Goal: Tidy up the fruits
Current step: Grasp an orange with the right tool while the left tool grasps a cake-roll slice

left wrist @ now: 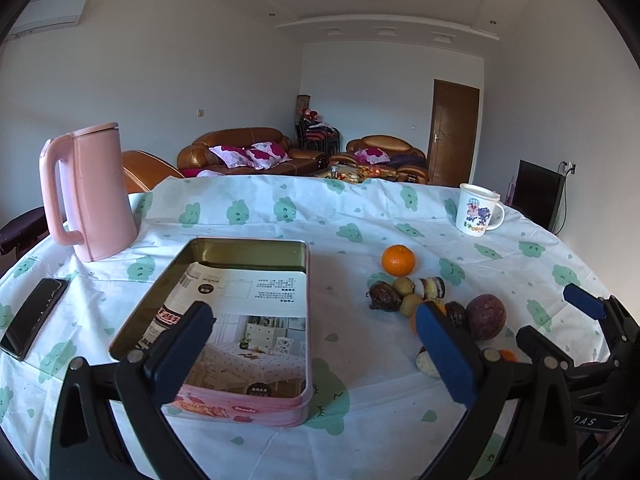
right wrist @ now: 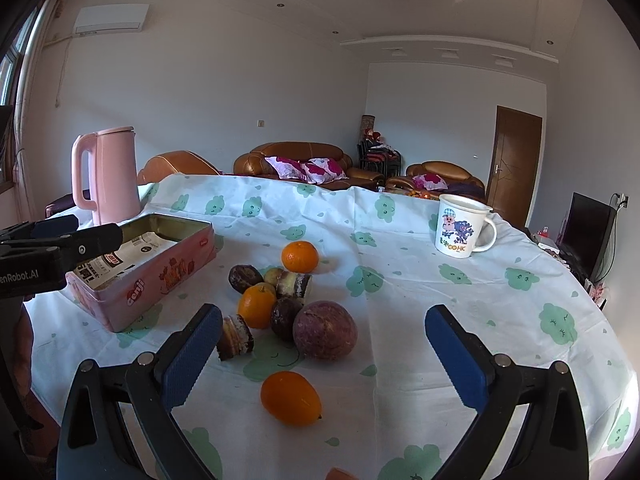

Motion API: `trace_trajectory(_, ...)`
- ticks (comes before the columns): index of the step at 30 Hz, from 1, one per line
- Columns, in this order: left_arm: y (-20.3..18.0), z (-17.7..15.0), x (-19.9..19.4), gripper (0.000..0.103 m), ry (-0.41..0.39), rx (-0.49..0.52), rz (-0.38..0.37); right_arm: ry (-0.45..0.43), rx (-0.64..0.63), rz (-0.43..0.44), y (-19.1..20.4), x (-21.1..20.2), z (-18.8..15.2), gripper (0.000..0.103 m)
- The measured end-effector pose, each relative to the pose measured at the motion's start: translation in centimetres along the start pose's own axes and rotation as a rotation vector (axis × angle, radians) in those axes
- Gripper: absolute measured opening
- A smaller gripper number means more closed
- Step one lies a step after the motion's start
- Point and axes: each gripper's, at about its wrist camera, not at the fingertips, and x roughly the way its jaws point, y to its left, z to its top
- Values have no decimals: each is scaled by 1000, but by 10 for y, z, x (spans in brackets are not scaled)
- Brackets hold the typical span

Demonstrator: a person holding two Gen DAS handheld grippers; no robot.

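Observation:
A pink tin box [left wrist: 280, 408] [right wrist: 168, 284] lined with printed paper stands open on the table, with no fruit in it. To its right lies a heap of fruit and snack pieces: a round orange [left wrist: 398, 260] [right wrist: 300, 256], a purple passion fruit [left wrist: 486, 317] [right wrist: 324, 330], a second orange [right wrist: 257, 306], dark dates [left wrist: 383, 296] and cake rolls [right wrist: 236, 337]. A small orange [right wrist: 291, 398] lies nearest. My left gripper [left wrist: 320, 356] is open above the tin's near right corner. My right gripper [right wrist: 324, 356] is open and empty, just short of the heap.
A pink kettle [left wrist: 90, 192] [right wrist: 106, 176] stands at the back left. A black phone [left wrist: 34, 328] lies left of the tin. A white cartoon mug [left wrist: 478, 209] [right wrist: 460, 226] stands at the back right. The table edge curves close on the right.

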Motion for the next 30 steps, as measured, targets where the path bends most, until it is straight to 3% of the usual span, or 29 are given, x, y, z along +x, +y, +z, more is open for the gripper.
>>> trace_trajectory(4,-11,-5,7,103,25,18,-31,65,9,25,-5,12,-16,98)
trace_trajectory(6,-17,-6,7,103,32,29,-47,101,15,71,-4,18,-18,80)
trace_trajectory(11,-28,-7,7,102,39,63,-76,145,-4,146,4,24,-23,69)
trace_trajectory(15,-36,-8,14,95,71,75,-106,189,-9,183,4,32,-31,38)
trace_trajectory(30,-85,-19,59,58,282,147,-255,84,88,160,-32,13,-27,38)
